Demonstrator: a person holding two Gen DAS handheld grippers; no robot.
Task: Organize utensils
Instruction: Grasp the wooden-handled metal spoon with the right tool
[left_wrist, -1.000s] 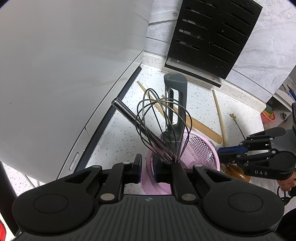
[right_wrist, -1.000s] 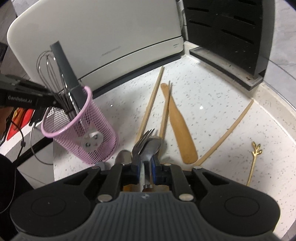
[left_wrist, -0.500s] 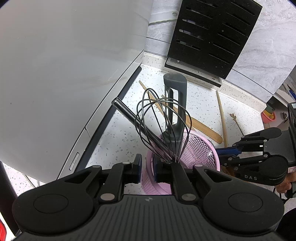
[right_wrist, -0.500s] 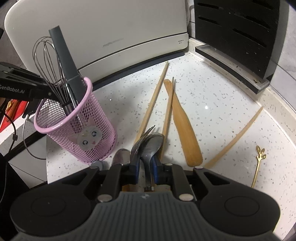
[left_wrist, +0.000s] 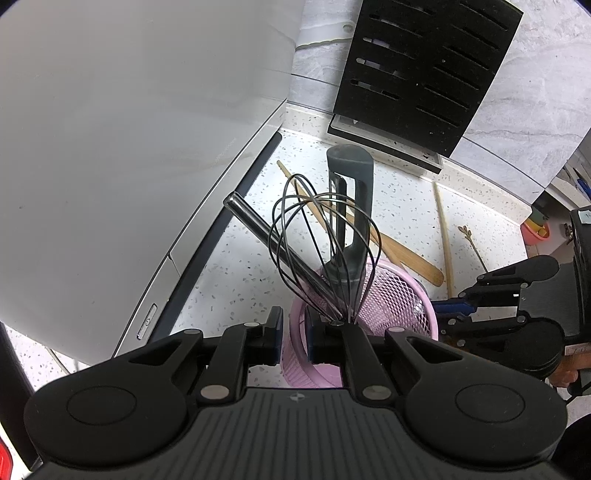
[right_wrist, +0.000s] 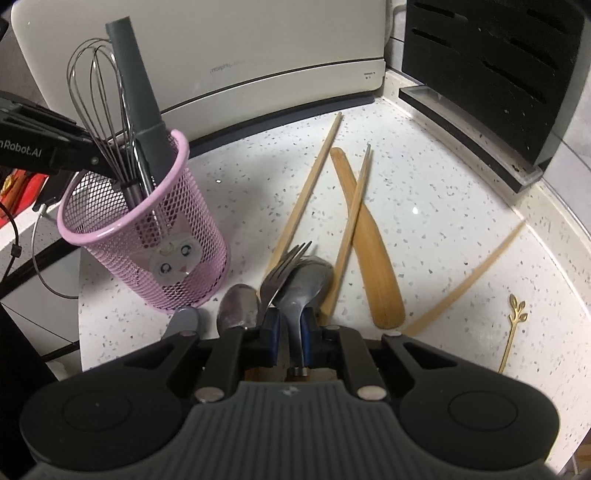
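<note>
A pink mesh holder (left_wrist: 388, 295) stands on the speckled counter with a wire whisk (left_wrist: 314, 240) and a grey-handled tool (left_wrist: 351, 192) upright in it. My left gripper (left_wrist: 295, 332) is shut on the holder's near rim, one finger inside and one outside. In the right wrist view the holder (right_wrist: 155, 236) is at the left, with the left gripper (right_wrist: 114, 177) on its far rim. My right gripper (right_wrist: 290, 326) is closing on the handle of a steel spoon (right_wrist: 306, 280). A steel fork (right_wrist: 284, 266) lies against the spoon by the left finger.
Loose on the counter lie another spoon (right_wrist: 238, 306), two wooden chopsticks (right_wrist: 314, 184), a wooden spatula (right_wrist: 373, 258), a long thin stick (right_wrist: 469, 280) and a gold leaf pick (right_wrist: 515, 325). A white appliance (right_wrist: 221, 55) and a black knife block (right_wrist: 491, 74) stand behind.
The right gripper's jaws have narrowed onto the spoon handle and the gripper has rolled a little. The left gripper and holder have not moved.
</note>
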